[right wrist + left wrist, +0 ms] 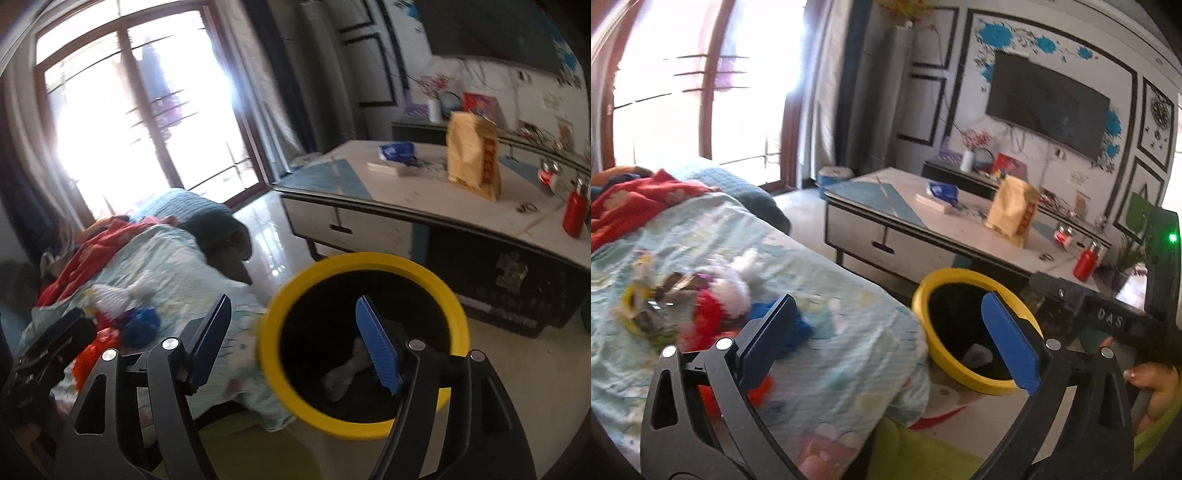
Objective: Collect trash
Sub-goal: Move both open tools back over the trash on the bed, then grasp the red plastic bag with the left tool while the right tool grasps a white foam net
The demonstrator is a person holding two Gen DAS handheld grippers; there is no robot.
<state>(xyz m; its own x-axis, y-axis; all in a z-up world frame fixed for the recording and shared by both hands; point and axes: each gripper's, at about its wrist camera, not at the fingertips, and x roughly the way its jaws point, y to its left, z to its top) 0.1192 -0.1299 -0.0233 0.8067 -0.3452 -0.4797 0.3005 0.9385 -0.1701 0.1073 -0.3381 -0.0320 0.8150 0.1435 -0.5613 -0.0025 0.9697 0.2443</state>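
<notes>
A black bin with a yellow rim (955, 275) stands on the floor at the corner of the bed. A crumpled grey-white scrap (977, 356) lies at its bottom. My left gripper (892, 338) hangs wide open and empty, one finger over the sheet and the other over the bin's mouth. On the bed lies a blurred pile of wrappers (653, 299) beside red, white and blue fluffy bits (727, 295). In the right wrist view my right gripper (293, 343) is open and empty above the near-left side of the yellow rim (369, 260), with the crumpled scrap (345, 373) below it.
A low white table (923, 229) behind the bin carries a tan paper bag (1012, 210), a book and a red bottle (1086, 264). A person's hand (1156, 380) grips a black handle at the right. The bed's light blue sheet (166, 251) fills the left, and a bright window lies beyond.
</notes>
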